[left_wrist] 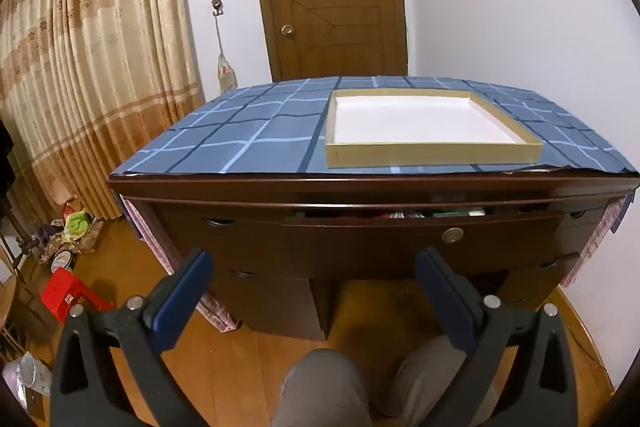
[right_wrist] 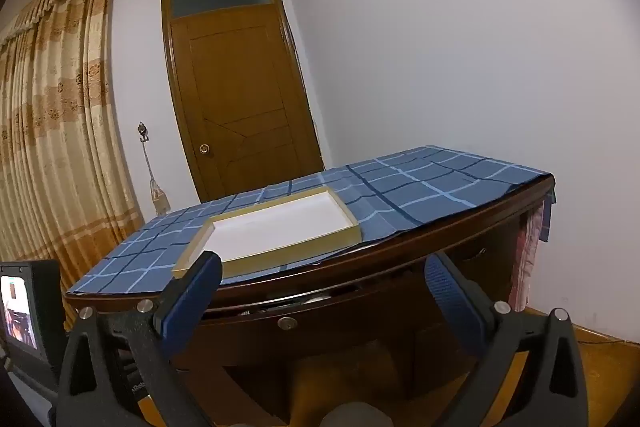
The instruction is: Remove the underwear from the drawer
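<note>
A dark wooden desk has a centre drawer (left_wrist: pixel 420 243) pulled out a crack, with a round brass lock (left_wrist: pixel 452 235) on its front. Through the gap I glimpse coloured items (left_wrist: pixel 400 214), too hidden to name. My left gripper (left_wrist: pixel 316 269) hangs open in front of the drawer, short of it, with nothing between its blue pads. In the right wrist view the same drawer (right_wrist: pixel 320 311) shows below the desk edge. My right gripper (right_wrist: pixel 324 279) is open and empty, also short of the desk.
A shallow wooden tray with a white bottom (left_wrist: pixel 432 157) sits on the blue checked cloth (left_wrist: pixel 248 135) on the desk top. A person's knees (left_wrist: pixel 320 387) are below the left gripper. Floor clutter and a red stool (left_wrist: pixel 64 291) lie left. The other gripper's body with its screen (right_wrist: pixel 24 311) shows at left.
</note>
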Available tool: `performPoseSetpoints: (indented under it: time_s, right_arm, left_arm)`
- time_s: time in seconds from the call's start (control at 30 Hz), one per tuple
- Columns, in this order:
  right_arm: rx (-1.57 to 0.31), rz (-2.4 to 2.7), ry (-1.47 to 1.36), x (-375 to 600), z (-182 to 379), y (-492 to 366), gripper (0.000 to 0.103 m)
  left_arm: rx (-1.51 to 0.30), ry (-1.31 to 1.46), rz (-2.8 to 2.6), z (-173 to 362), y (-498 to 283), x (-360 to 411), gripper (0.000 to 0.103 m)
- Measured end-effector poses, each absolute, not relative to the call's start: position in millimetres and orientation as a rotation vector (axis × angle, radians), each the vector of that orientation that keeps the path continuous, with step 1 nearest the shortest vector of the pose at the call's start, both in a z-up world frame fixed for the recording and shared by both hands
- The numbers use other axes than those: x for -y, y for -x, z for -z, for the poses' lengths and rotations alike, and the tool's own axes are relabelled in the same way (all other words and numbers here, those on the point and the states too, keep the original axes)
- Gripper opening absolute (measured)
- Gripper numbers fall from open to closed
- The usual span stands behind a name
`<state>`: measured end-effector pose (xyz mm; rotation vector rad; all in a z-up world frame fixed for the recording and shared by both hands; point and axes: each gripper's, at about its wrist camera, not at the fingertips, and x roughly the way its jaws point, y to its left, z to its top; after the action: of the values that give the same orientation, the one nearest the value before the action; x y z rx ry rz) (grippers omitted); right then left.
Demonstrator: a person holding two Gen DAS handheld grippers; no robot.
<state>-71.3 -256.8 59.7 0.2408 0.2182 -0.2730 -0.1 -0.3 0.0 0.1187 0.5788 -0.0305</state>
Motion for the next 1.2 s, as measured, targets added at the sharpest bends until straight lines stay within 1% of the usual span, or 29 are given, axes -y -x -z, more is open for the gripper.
performPoseSetpoints:
  time_s: [1.2]
  right_arm:
    - [-0.220,0.281,-0.218,255.7,-53.6,69.9,0.103]
  left_arm:
    - [-0.581,-0.091,0.055,1.5,1.7,0.0,0.103]
